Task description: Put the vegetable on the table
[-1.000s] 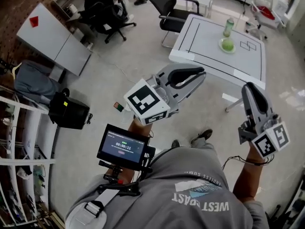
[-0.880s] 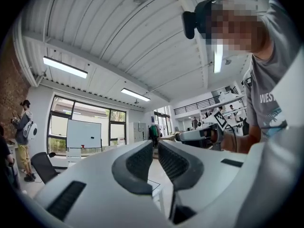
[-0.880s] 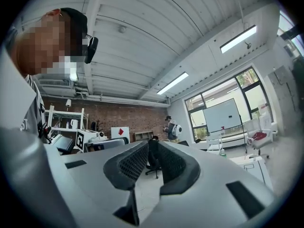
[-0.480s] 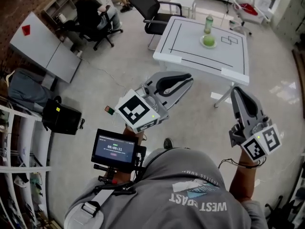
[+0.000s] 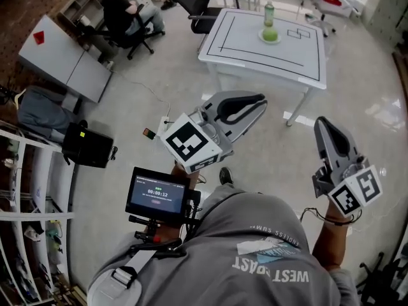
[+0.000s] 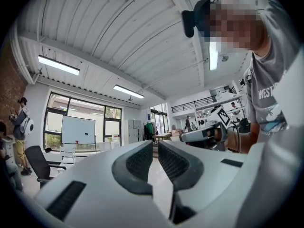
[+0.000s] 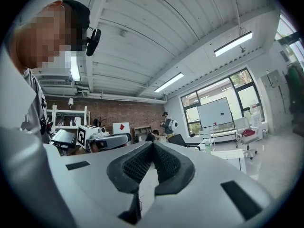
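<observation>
Since the earlier frame, the jaws of our right gripper (image 5: 322,122) have just closed on nothing; our left gripper (image 5: 260,100) shows a narrow empty gap; the vegetable (image 5: 270,36) sits near the far edge of the table (image 5: 255,59), with open floor (image 5: 268,155) before us

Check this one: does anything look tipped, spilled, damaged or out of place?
Nothing stands out. On the white table the bottle stands upright just behind the green vegetable on its plate, and no spill shows around them. They are too small here to judge damage.
</observation>
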`<action>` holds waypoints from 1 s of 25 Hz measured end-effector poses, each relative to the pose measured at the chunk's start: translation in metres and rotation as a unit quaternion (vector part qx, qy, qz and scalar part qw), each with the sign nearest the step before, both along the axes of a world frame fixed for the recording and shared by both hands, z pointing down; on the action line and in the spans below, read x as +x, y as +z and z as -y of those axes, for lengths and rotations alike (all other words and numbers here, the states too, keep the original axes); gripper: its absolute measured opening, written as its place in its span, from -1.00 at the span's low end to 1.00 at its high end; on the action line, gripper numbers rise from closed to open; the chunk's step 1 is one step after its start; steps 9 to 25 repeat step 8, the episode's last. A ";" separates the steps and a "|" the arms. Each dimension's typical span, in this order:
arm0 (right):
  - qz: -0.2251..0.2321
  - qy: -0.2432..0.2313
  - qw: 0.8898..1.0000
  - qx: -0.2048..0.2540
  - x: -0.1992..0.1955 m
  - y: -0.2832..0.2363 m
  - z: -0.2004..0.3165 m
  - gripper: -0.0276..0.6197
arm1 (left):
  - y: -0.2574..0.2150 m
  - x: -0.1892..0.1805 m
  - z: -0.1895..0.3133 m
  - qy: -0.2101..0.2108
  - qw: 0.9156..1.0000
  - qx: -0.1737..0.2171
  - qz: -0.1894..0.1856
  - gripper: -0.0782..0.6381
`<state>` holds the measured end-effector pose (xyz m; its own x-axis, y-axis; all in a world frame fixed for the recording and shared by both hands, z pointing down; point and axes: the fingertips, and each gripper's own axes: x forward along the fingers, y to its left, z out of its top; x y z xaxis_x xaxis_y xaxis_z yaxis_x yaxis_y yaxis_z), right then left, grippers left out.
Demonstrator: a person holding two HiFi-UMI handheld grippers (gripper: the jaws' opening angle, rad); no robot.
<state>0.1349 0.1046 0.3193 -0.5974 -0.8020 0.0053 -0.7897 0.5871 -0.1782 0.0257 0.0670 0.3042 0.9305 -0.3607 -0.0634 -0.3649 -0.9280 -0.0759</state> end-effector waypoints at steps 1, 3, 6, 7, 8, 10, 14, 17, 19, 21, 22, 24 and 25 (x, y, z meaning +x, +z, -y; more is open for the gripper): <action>0.000 -0.002 1.000 0.001 0.003 -0.001 -0.007 -0.89 | -0.001 0.003 -0.008 -0.002 1.000 0.001 -0.001 -0.67; 0.002 -0.006 1.000 0.005 0.010 0.001 -0.028 -0.89 | -0.001 0.010 -0.029 -0.003 1.000 0.002 -0.002 -0.67; 0.004 -0.008 1.000 0.008 0.021 0.005 -0.062 -0.89 | 0.006 0.023 -0.061 -0.003 1.000 0.003 0.003 -0.67; 0.005 -0.007 1.000 0.008 0.026 0.006 -0.071 -0.89 | 0.008 0.027 -0.071 -0.003 1.000 0.002 0.004 -0.67; 0.005 -0.007 1.000 0.008 0.030 0.007 -0.081 -0.89 | 0.010 0.031 -0.080 -0.002 1.000 0.002 0.006 -0.67; 0.005 -0.007 1.000 0.008 0.030 0.007 -0.081 -0.89 | 0.010 0.031 -0.080 -0.002 1.000 0.002 0.006 -0.67; 0.005 -0.007 1.000 0.008 0.030 0.007 -0.081 -0.89 | 0.010 0.031 -0.080 -0.002 1.000 0.002 0.006 -0.67; 0.005 -0.007 1.000 0.008 0.030 0.007 -0.081 -0.89 | 0.010 0.031 -0.080 -0.002 1.000 0.002 0.006 -0.67; 0.005 -0.007 1.000 0.008 0.030 0.007 -0.081 -0.89 | 0.010 0.031 -0.080 -0.002 1.000 0.002 0.006 -0.67; 0.005 -0.007 1.000 0.008 0.030 0.007 -0.081 -0.89 | 0.010 0.031 -0.080 -0.002 1.000 0.002 0.006 -0.67; 0.005 -0.007 1.000 0.008 0.030 0.007 -0.081 -0.89 | 0.010 0.031 -0.080 -0.002 1.000 0.002 0.006 -0.67; 0.005 -0.007 1.000 0.008 0.030 0.007 -0.081 -0.89 | 0.010 0.031 -0.080 -0.002 1.000 0.002 0.006 -0.67; 0.005 -0.007 1.000 0.008 0.030 0.007 -0.081 -0.89 | 0.010 0.031 -0.080 -0.002 1.000 0.002 0.006 -0.67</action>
